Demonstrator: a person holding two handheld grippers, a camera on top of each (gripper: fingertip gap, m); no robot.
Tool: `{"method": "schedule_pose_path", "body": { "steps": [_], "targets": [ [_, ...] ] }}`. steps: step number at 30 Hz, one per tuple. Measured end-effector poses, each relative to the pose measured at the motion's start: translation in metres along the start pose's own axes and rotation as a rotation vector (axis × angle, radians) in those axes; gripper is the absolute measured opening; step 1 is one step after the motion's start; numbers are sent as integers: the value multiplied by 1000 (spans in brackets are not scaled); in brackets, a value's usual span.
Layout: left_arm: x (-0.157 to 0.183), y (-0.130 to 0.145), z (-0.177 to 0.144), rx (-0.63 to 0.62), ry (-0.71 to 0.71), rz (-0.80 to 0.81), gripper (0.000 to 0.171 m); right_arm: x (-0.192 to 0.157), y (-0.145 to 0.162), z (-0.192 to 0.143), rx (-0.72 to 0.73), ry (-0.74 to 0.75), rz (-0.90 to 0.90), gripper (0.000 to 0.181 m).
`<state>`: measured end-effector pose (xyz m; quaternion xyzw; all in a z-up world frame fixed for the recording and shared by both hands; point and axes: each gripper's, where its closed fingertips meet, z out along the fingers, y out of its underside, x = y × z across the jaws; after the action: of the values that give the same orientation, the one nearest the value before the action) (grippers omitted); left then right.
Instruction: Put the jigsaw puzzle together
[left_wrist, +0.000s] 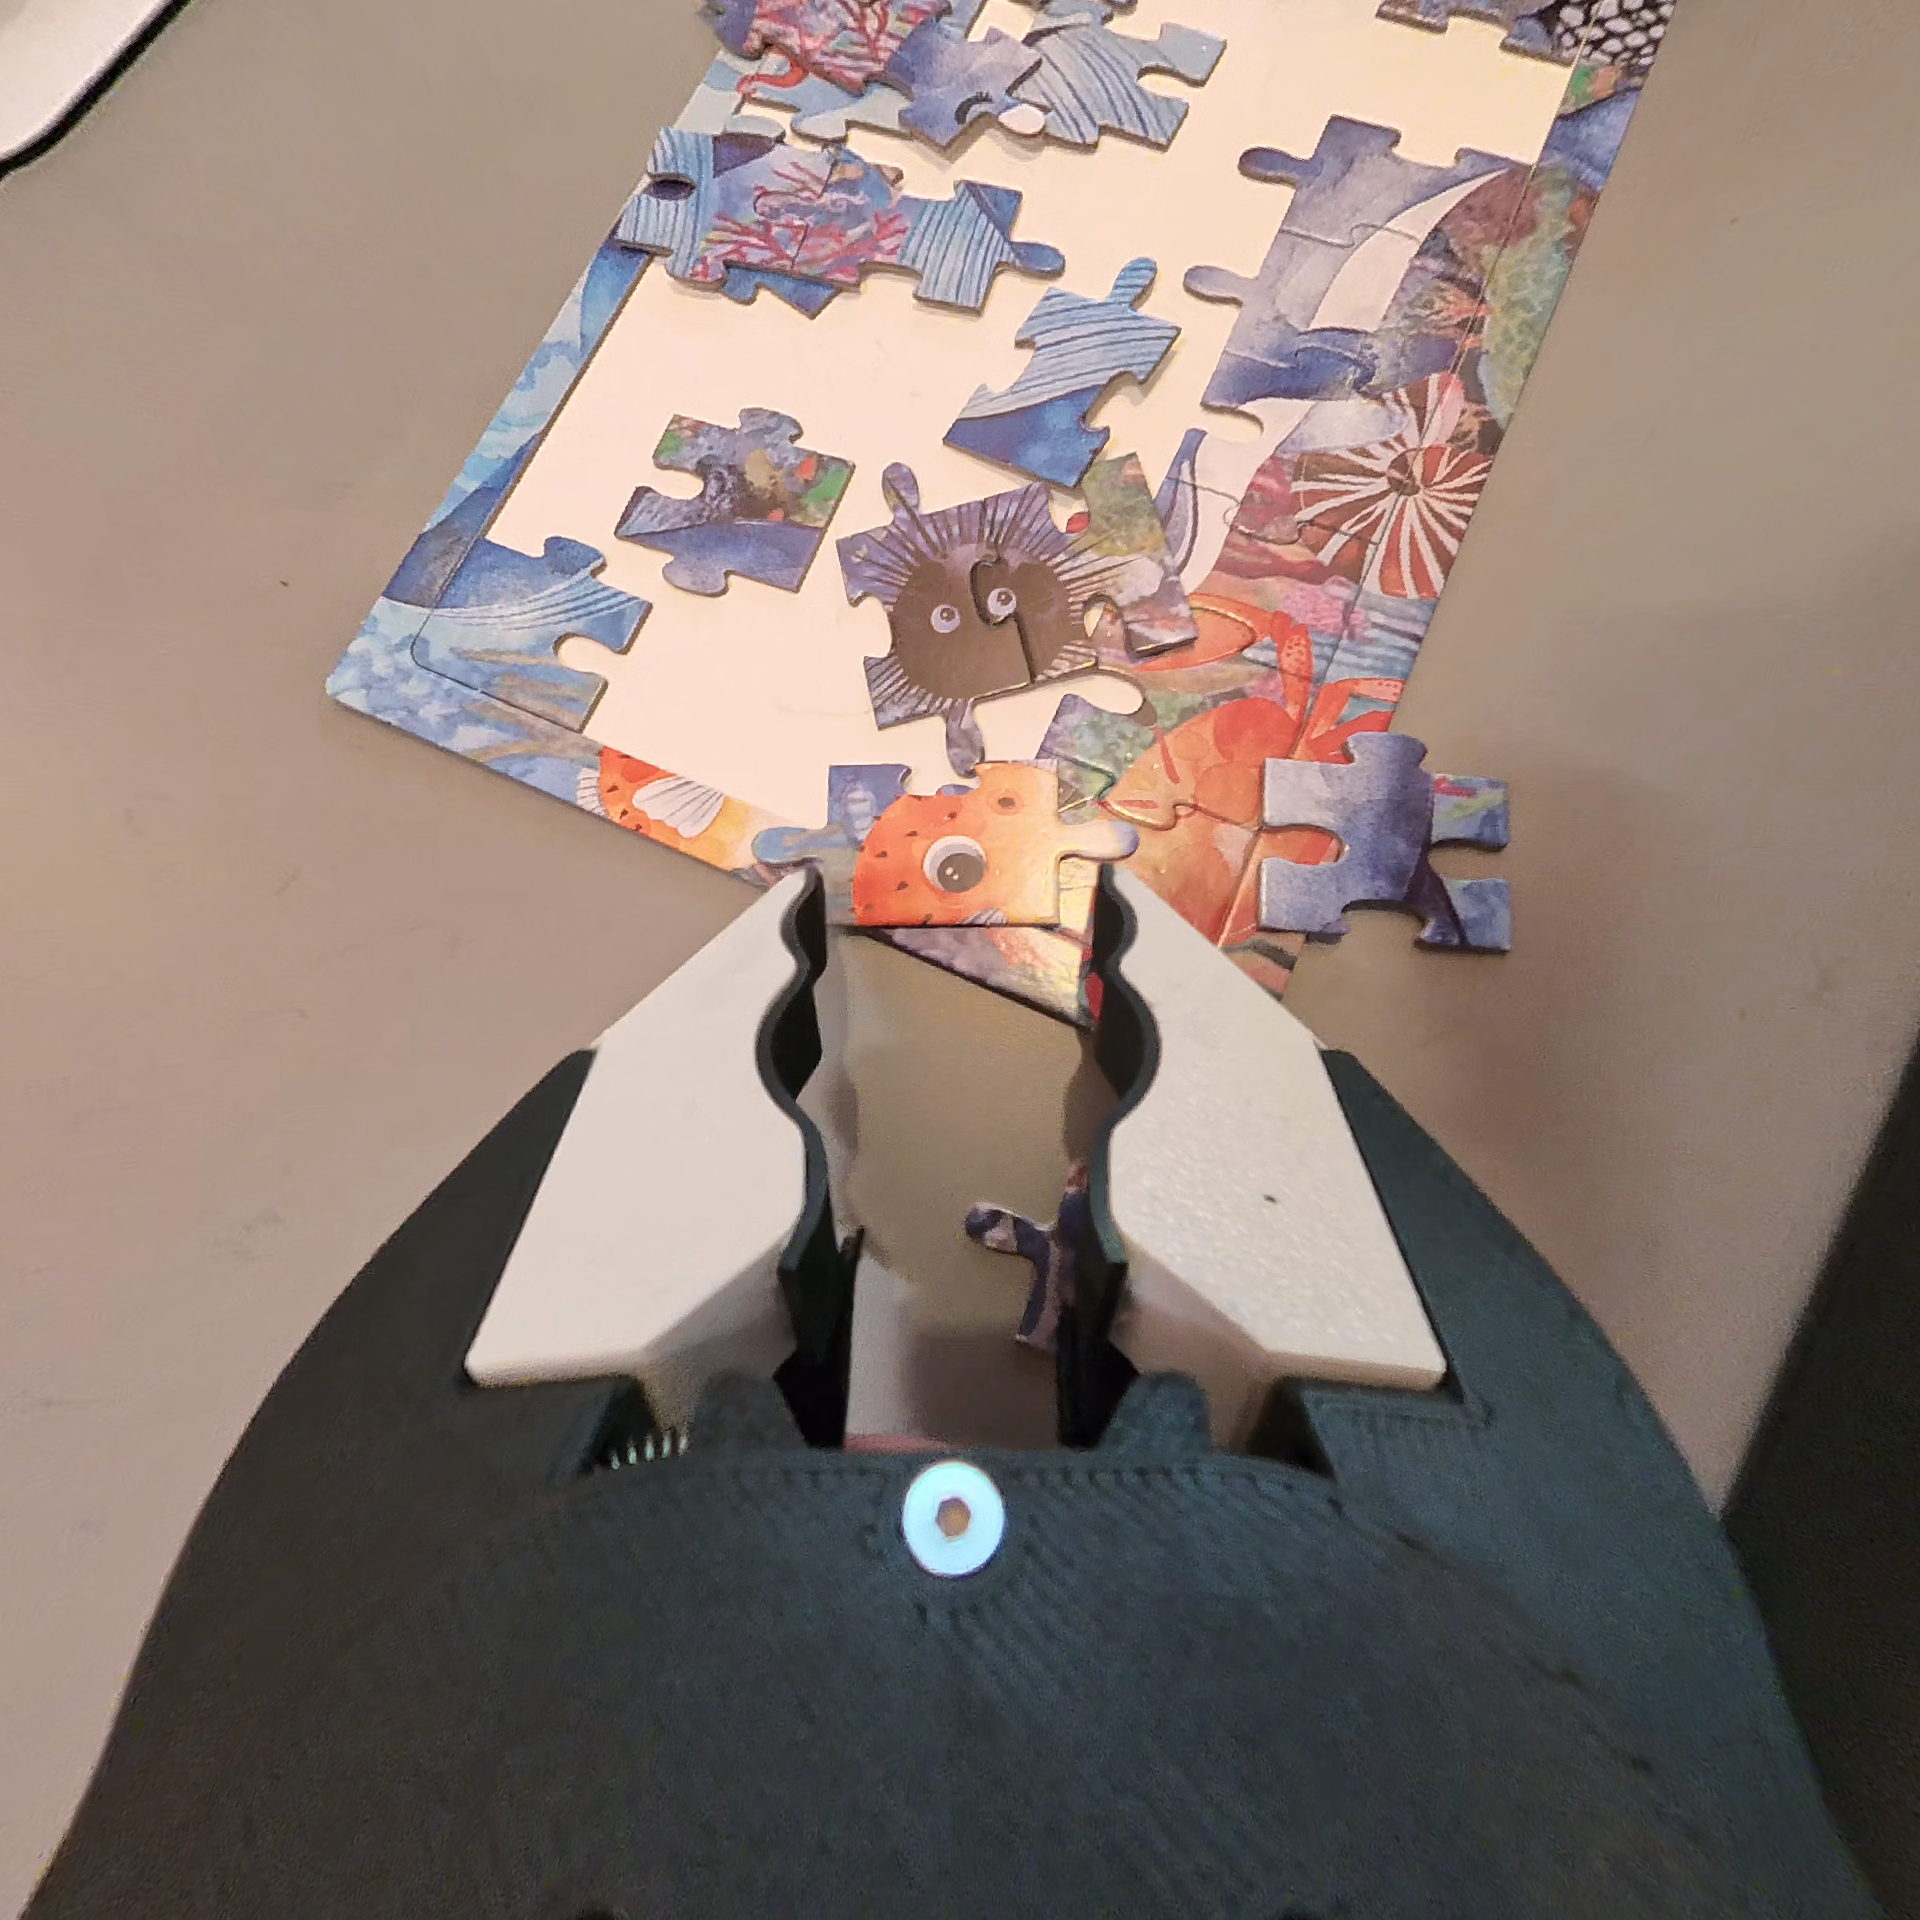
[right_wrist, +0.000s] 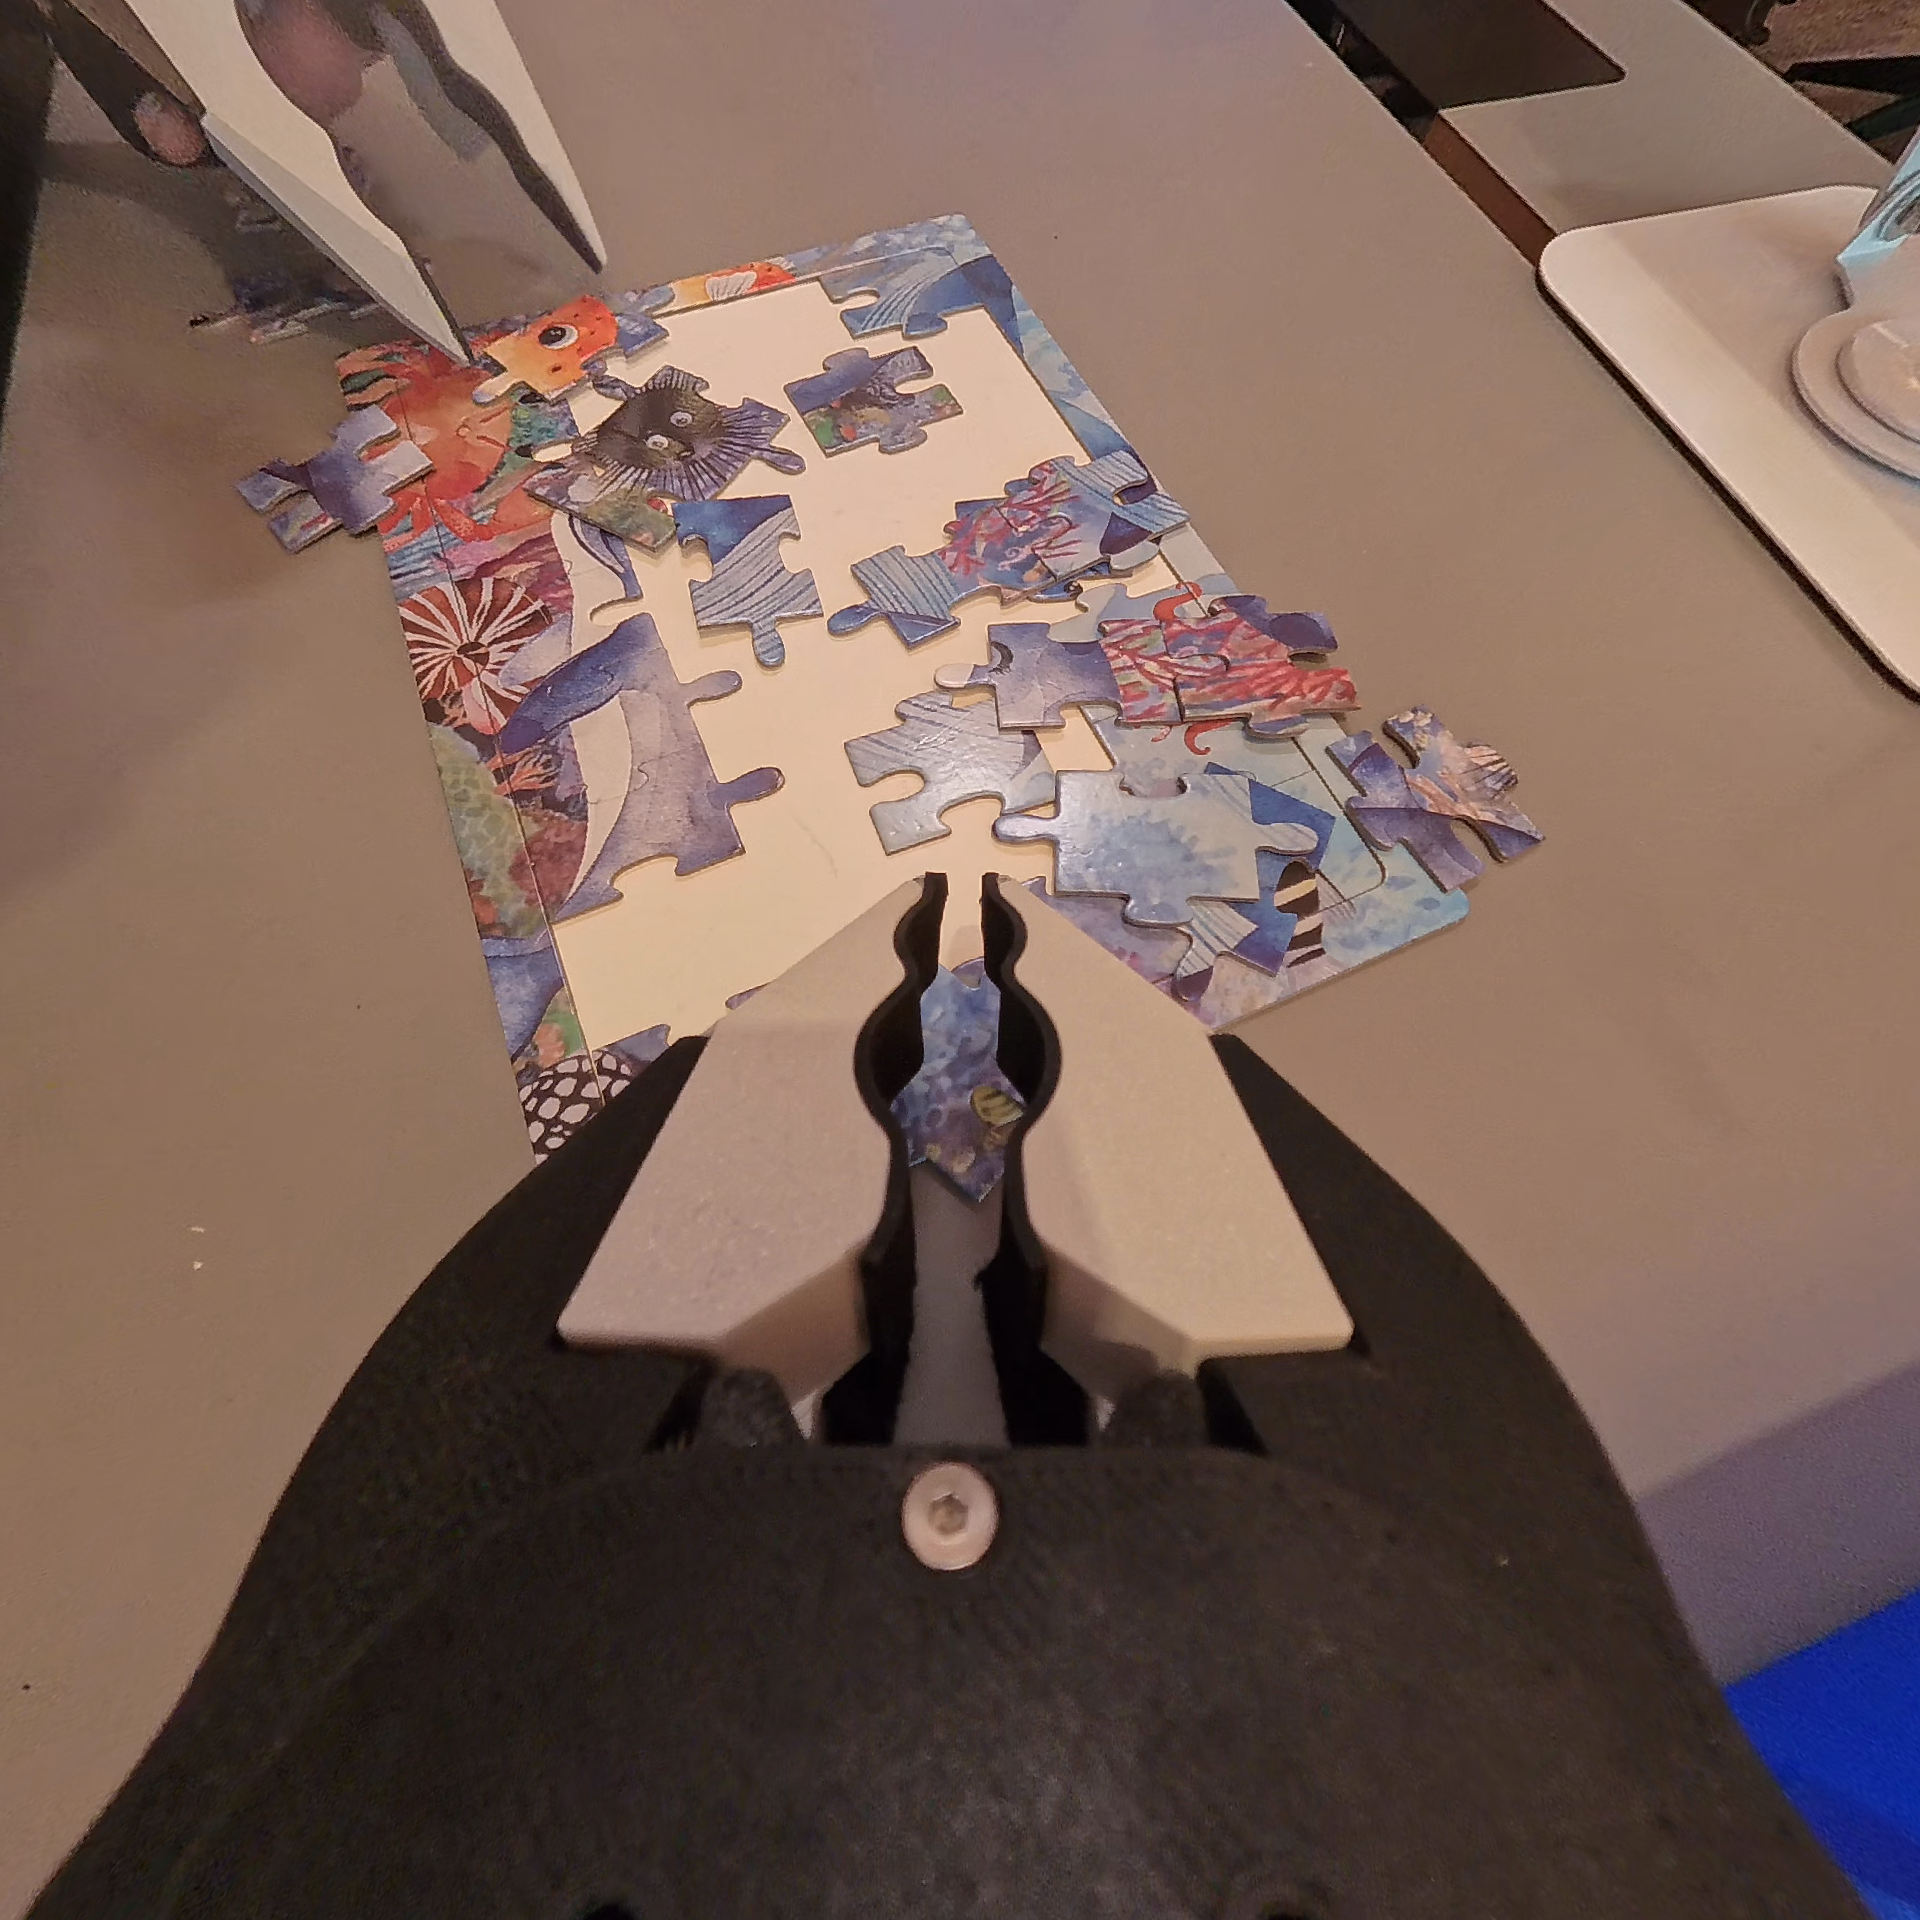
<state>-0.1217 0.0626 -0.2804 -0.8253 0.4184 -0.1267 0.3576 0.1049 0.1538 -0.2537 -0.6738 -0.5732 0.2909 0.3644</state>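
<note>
The puzzle board (left_wrist: 727, 665) (right_wrist: 644, 966) lies on the grey table with a finished strip along one side and several loose blue pieces on its cream middle. My left gripper (left_wrist: 964, 883) is open, its fingertips straddling an orange fish piece (left_wrist: 966, 857) at the board's near edge; it also shows in the right wrist view (right_wrist: 525, 307), over the same piece (right_wrist: 556, 348). A black spiky fish pair (left_wrist: 971, 623) lies just beyond. My right gripper (right_wrist: 963, 883) is almost shut on a blue piece with a yellow striped fish (right_wrist: 961, 1091), above the board's opposite end.
A loose blue piece (left_wrist: 1382, 842) (right_wrist: 332, 488) hangs off the board corner beside the left gripper. Another blue piece (left_wrist: 1029, 1268) lies on the table under the left fingers. A white tray (right_wrist: 1662, 343) with a round object stands at the right. The table edge (left_wrist: 1766, 1351) is close. Across from one pair of fingers to the other is roughly 25 cm.
</note>
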Motion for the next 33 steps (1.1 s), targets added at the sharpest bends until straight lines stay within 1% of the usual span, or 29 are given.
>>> {"method": "schedule_pose_path", "body": {
  "steps": [4, 6, 11, 13, 17, 24, 28, 31, 33],
  "targets": [
    [-2, 3, 3, -15, 21, -14, 59, -1, 1, 1, -4, -2, -1, 6],
    [-3, 2, 4, -15, 29, -12, 59, -1, 2, 2, -6, -3, -1, 6],
    [-2, 3, 5, -14, 67, -43, 52, -1, 3, 3, -10, -6, 2, 5],
    [-6, 3, 5, -9, 60, -55, 46, -1, 4, 3, -12, -8, 3, 5],
    [-6, 3, 5, -7, 76, -51, 45, -1, 5, 4, -15, -10, 3, 5],
    [-7, 0, 5, 19, 62, -21, 45, 0, 5, 3, -10, -9, 5, 5],
    [-12, -6, 1, 41, 11, 34, 45, -1, 4, 3, -9, -10, 4, 5],
    [-22, -14, -5, 50, -103, 130, 45, -1, -1, 2, 4, -5, 14, 8],
    [-25, -23, -9, 67, -165, 192, 45, -6, -15, -1, 50, -23, 52, 14]
  ]
}}
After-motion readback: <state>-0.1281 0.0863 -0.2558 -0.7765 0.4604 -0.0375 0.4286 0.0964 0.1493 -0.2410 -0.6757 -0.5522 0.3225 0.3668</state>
